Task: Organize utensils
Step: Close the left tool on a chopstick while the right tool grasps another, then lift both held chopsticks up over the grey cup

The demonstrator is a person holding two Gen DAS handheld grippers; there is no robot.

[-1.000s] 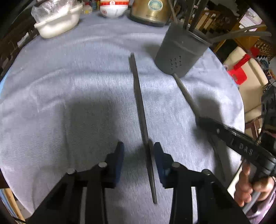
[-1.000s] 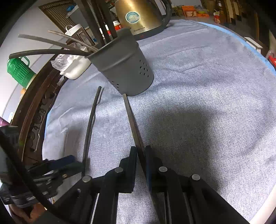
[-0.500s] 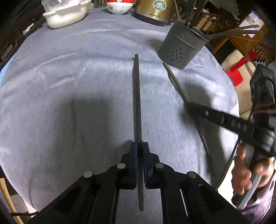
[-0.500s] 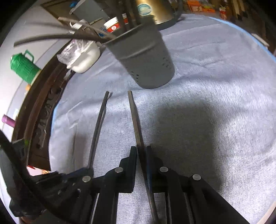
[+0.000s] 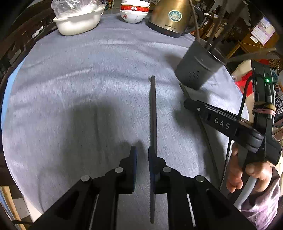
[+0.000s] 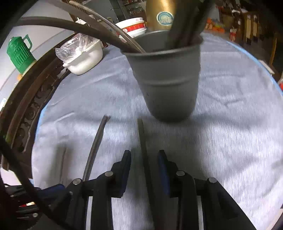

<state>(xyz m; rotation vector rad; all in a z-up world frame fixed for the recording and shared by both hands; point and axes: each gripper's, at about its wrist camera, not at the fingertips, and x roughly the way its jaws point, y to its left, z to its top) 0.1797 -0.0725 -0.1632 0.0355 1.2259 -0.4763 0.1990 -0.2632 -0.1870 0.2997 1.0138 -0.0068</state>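
A grey perforated utensil holder stands on the grey tablecloth with several dark utensils in it. My left gripper has its jaws parted; a long dark utensil lies along the inner side of the right finger, pointing ahead. My right gripper is open, with another dark utensil lying between its fingers, tip close to the holder's base. The left gripper's utensil also shows in the right wrist view. The right gripper shows in the left wrist view.
A gold kettle, stacked red-and-white bowls and a white dish with plastic wrap stand at the far edge. A green jug stands off the table to the left. The table's carved dark rim runs along the left.
Both grippers were shut on their utensils half a second ago and now have their jaws apart. The right gripper has moved closer to the holder.
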